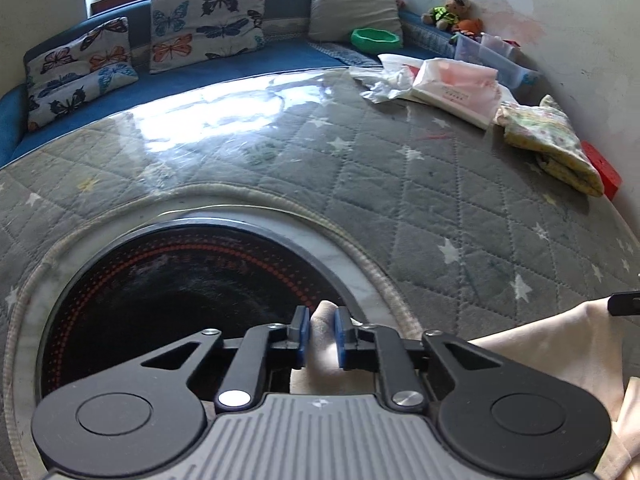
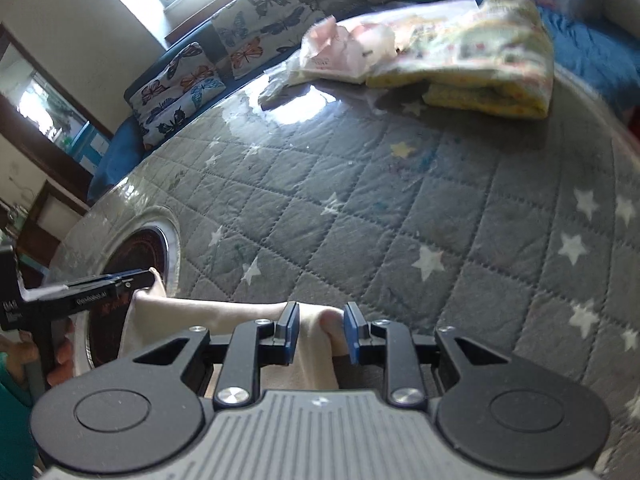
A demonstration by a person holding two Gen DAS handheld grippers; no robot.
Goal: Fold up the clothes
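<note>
Both nipping cream cloth (image 1: pixel 560 344): left gripper (image 1: pixel 323 334) over black hob (image 1: pixel 168 292), right gripper (image 2: pixel 322 330) beside it. Only from right wrist: fingers (image 2: pixel 60 354) near hob. Only from left: teddy (image 1: pixel 448 11) far beyond it.

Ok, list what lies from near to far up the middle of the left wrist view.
Left gripper pinching cream cloth → black round cooktop → grey star quilt → blue couch → butterfly pillow.

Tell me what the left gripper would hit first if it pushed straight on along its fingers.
Likely the black glass cooktop set in the table, just beyond the cream garment that the left gripper pinches; depth is hard to judge.
</note>
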